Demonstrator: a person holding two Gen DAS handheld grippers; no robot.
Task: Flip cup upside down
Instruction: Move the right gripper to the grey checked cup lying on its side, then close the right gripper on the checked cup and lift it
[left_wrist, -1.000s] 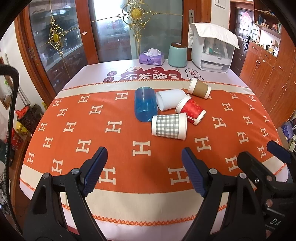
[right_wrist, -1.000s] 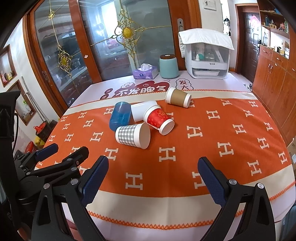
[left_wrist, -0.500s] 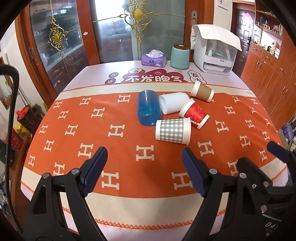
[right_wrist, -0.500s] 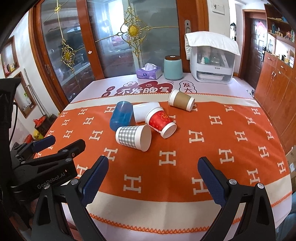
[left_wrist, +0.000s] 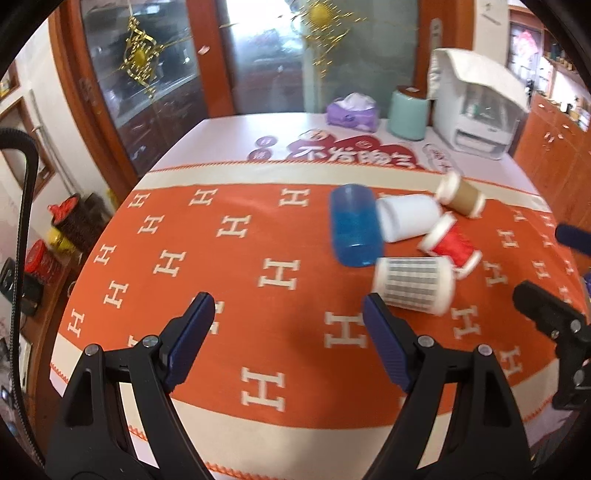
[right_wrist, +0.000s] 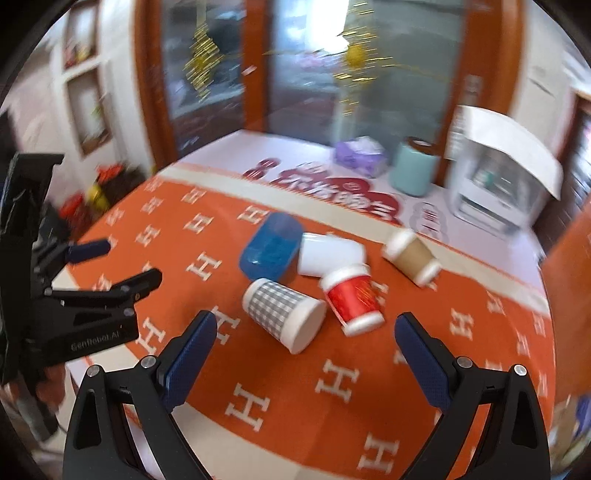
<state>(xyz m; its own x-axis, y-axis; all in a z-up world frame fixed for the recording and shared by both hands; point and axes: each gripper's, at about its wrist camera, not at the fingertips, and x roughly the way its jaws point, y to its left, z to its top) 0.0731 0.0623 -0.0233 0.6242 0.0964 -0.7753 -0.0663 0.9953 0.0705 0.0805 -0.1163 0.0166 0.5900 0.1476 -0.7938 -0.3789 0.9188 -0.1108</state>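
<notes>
Five cups (right_wrist: 282, 312) on sides (clustered), both grippers (right_wrist: 304, 332) wide apart

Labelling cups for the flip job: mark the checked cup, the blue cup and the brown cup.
checked cup (right_wrist: 277, 309), right wrist view, on its grey checked side wall.
blue cup (right_wrist: 271, 248), right wrist view, on the middle of its blue side.
brown cup (left_wrist: 461, 196), left wrist view, on its brown sleeve.

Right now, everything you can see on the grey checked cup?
The grey checked cup is a paper-looking cup with a grey-and-white grid sleeve and white ends. It lies on its side on the orange cloth, nearest of the cluster. The blue cup and red cup sit very close; contact is unclear. Neither gripper touches it.
</notes>
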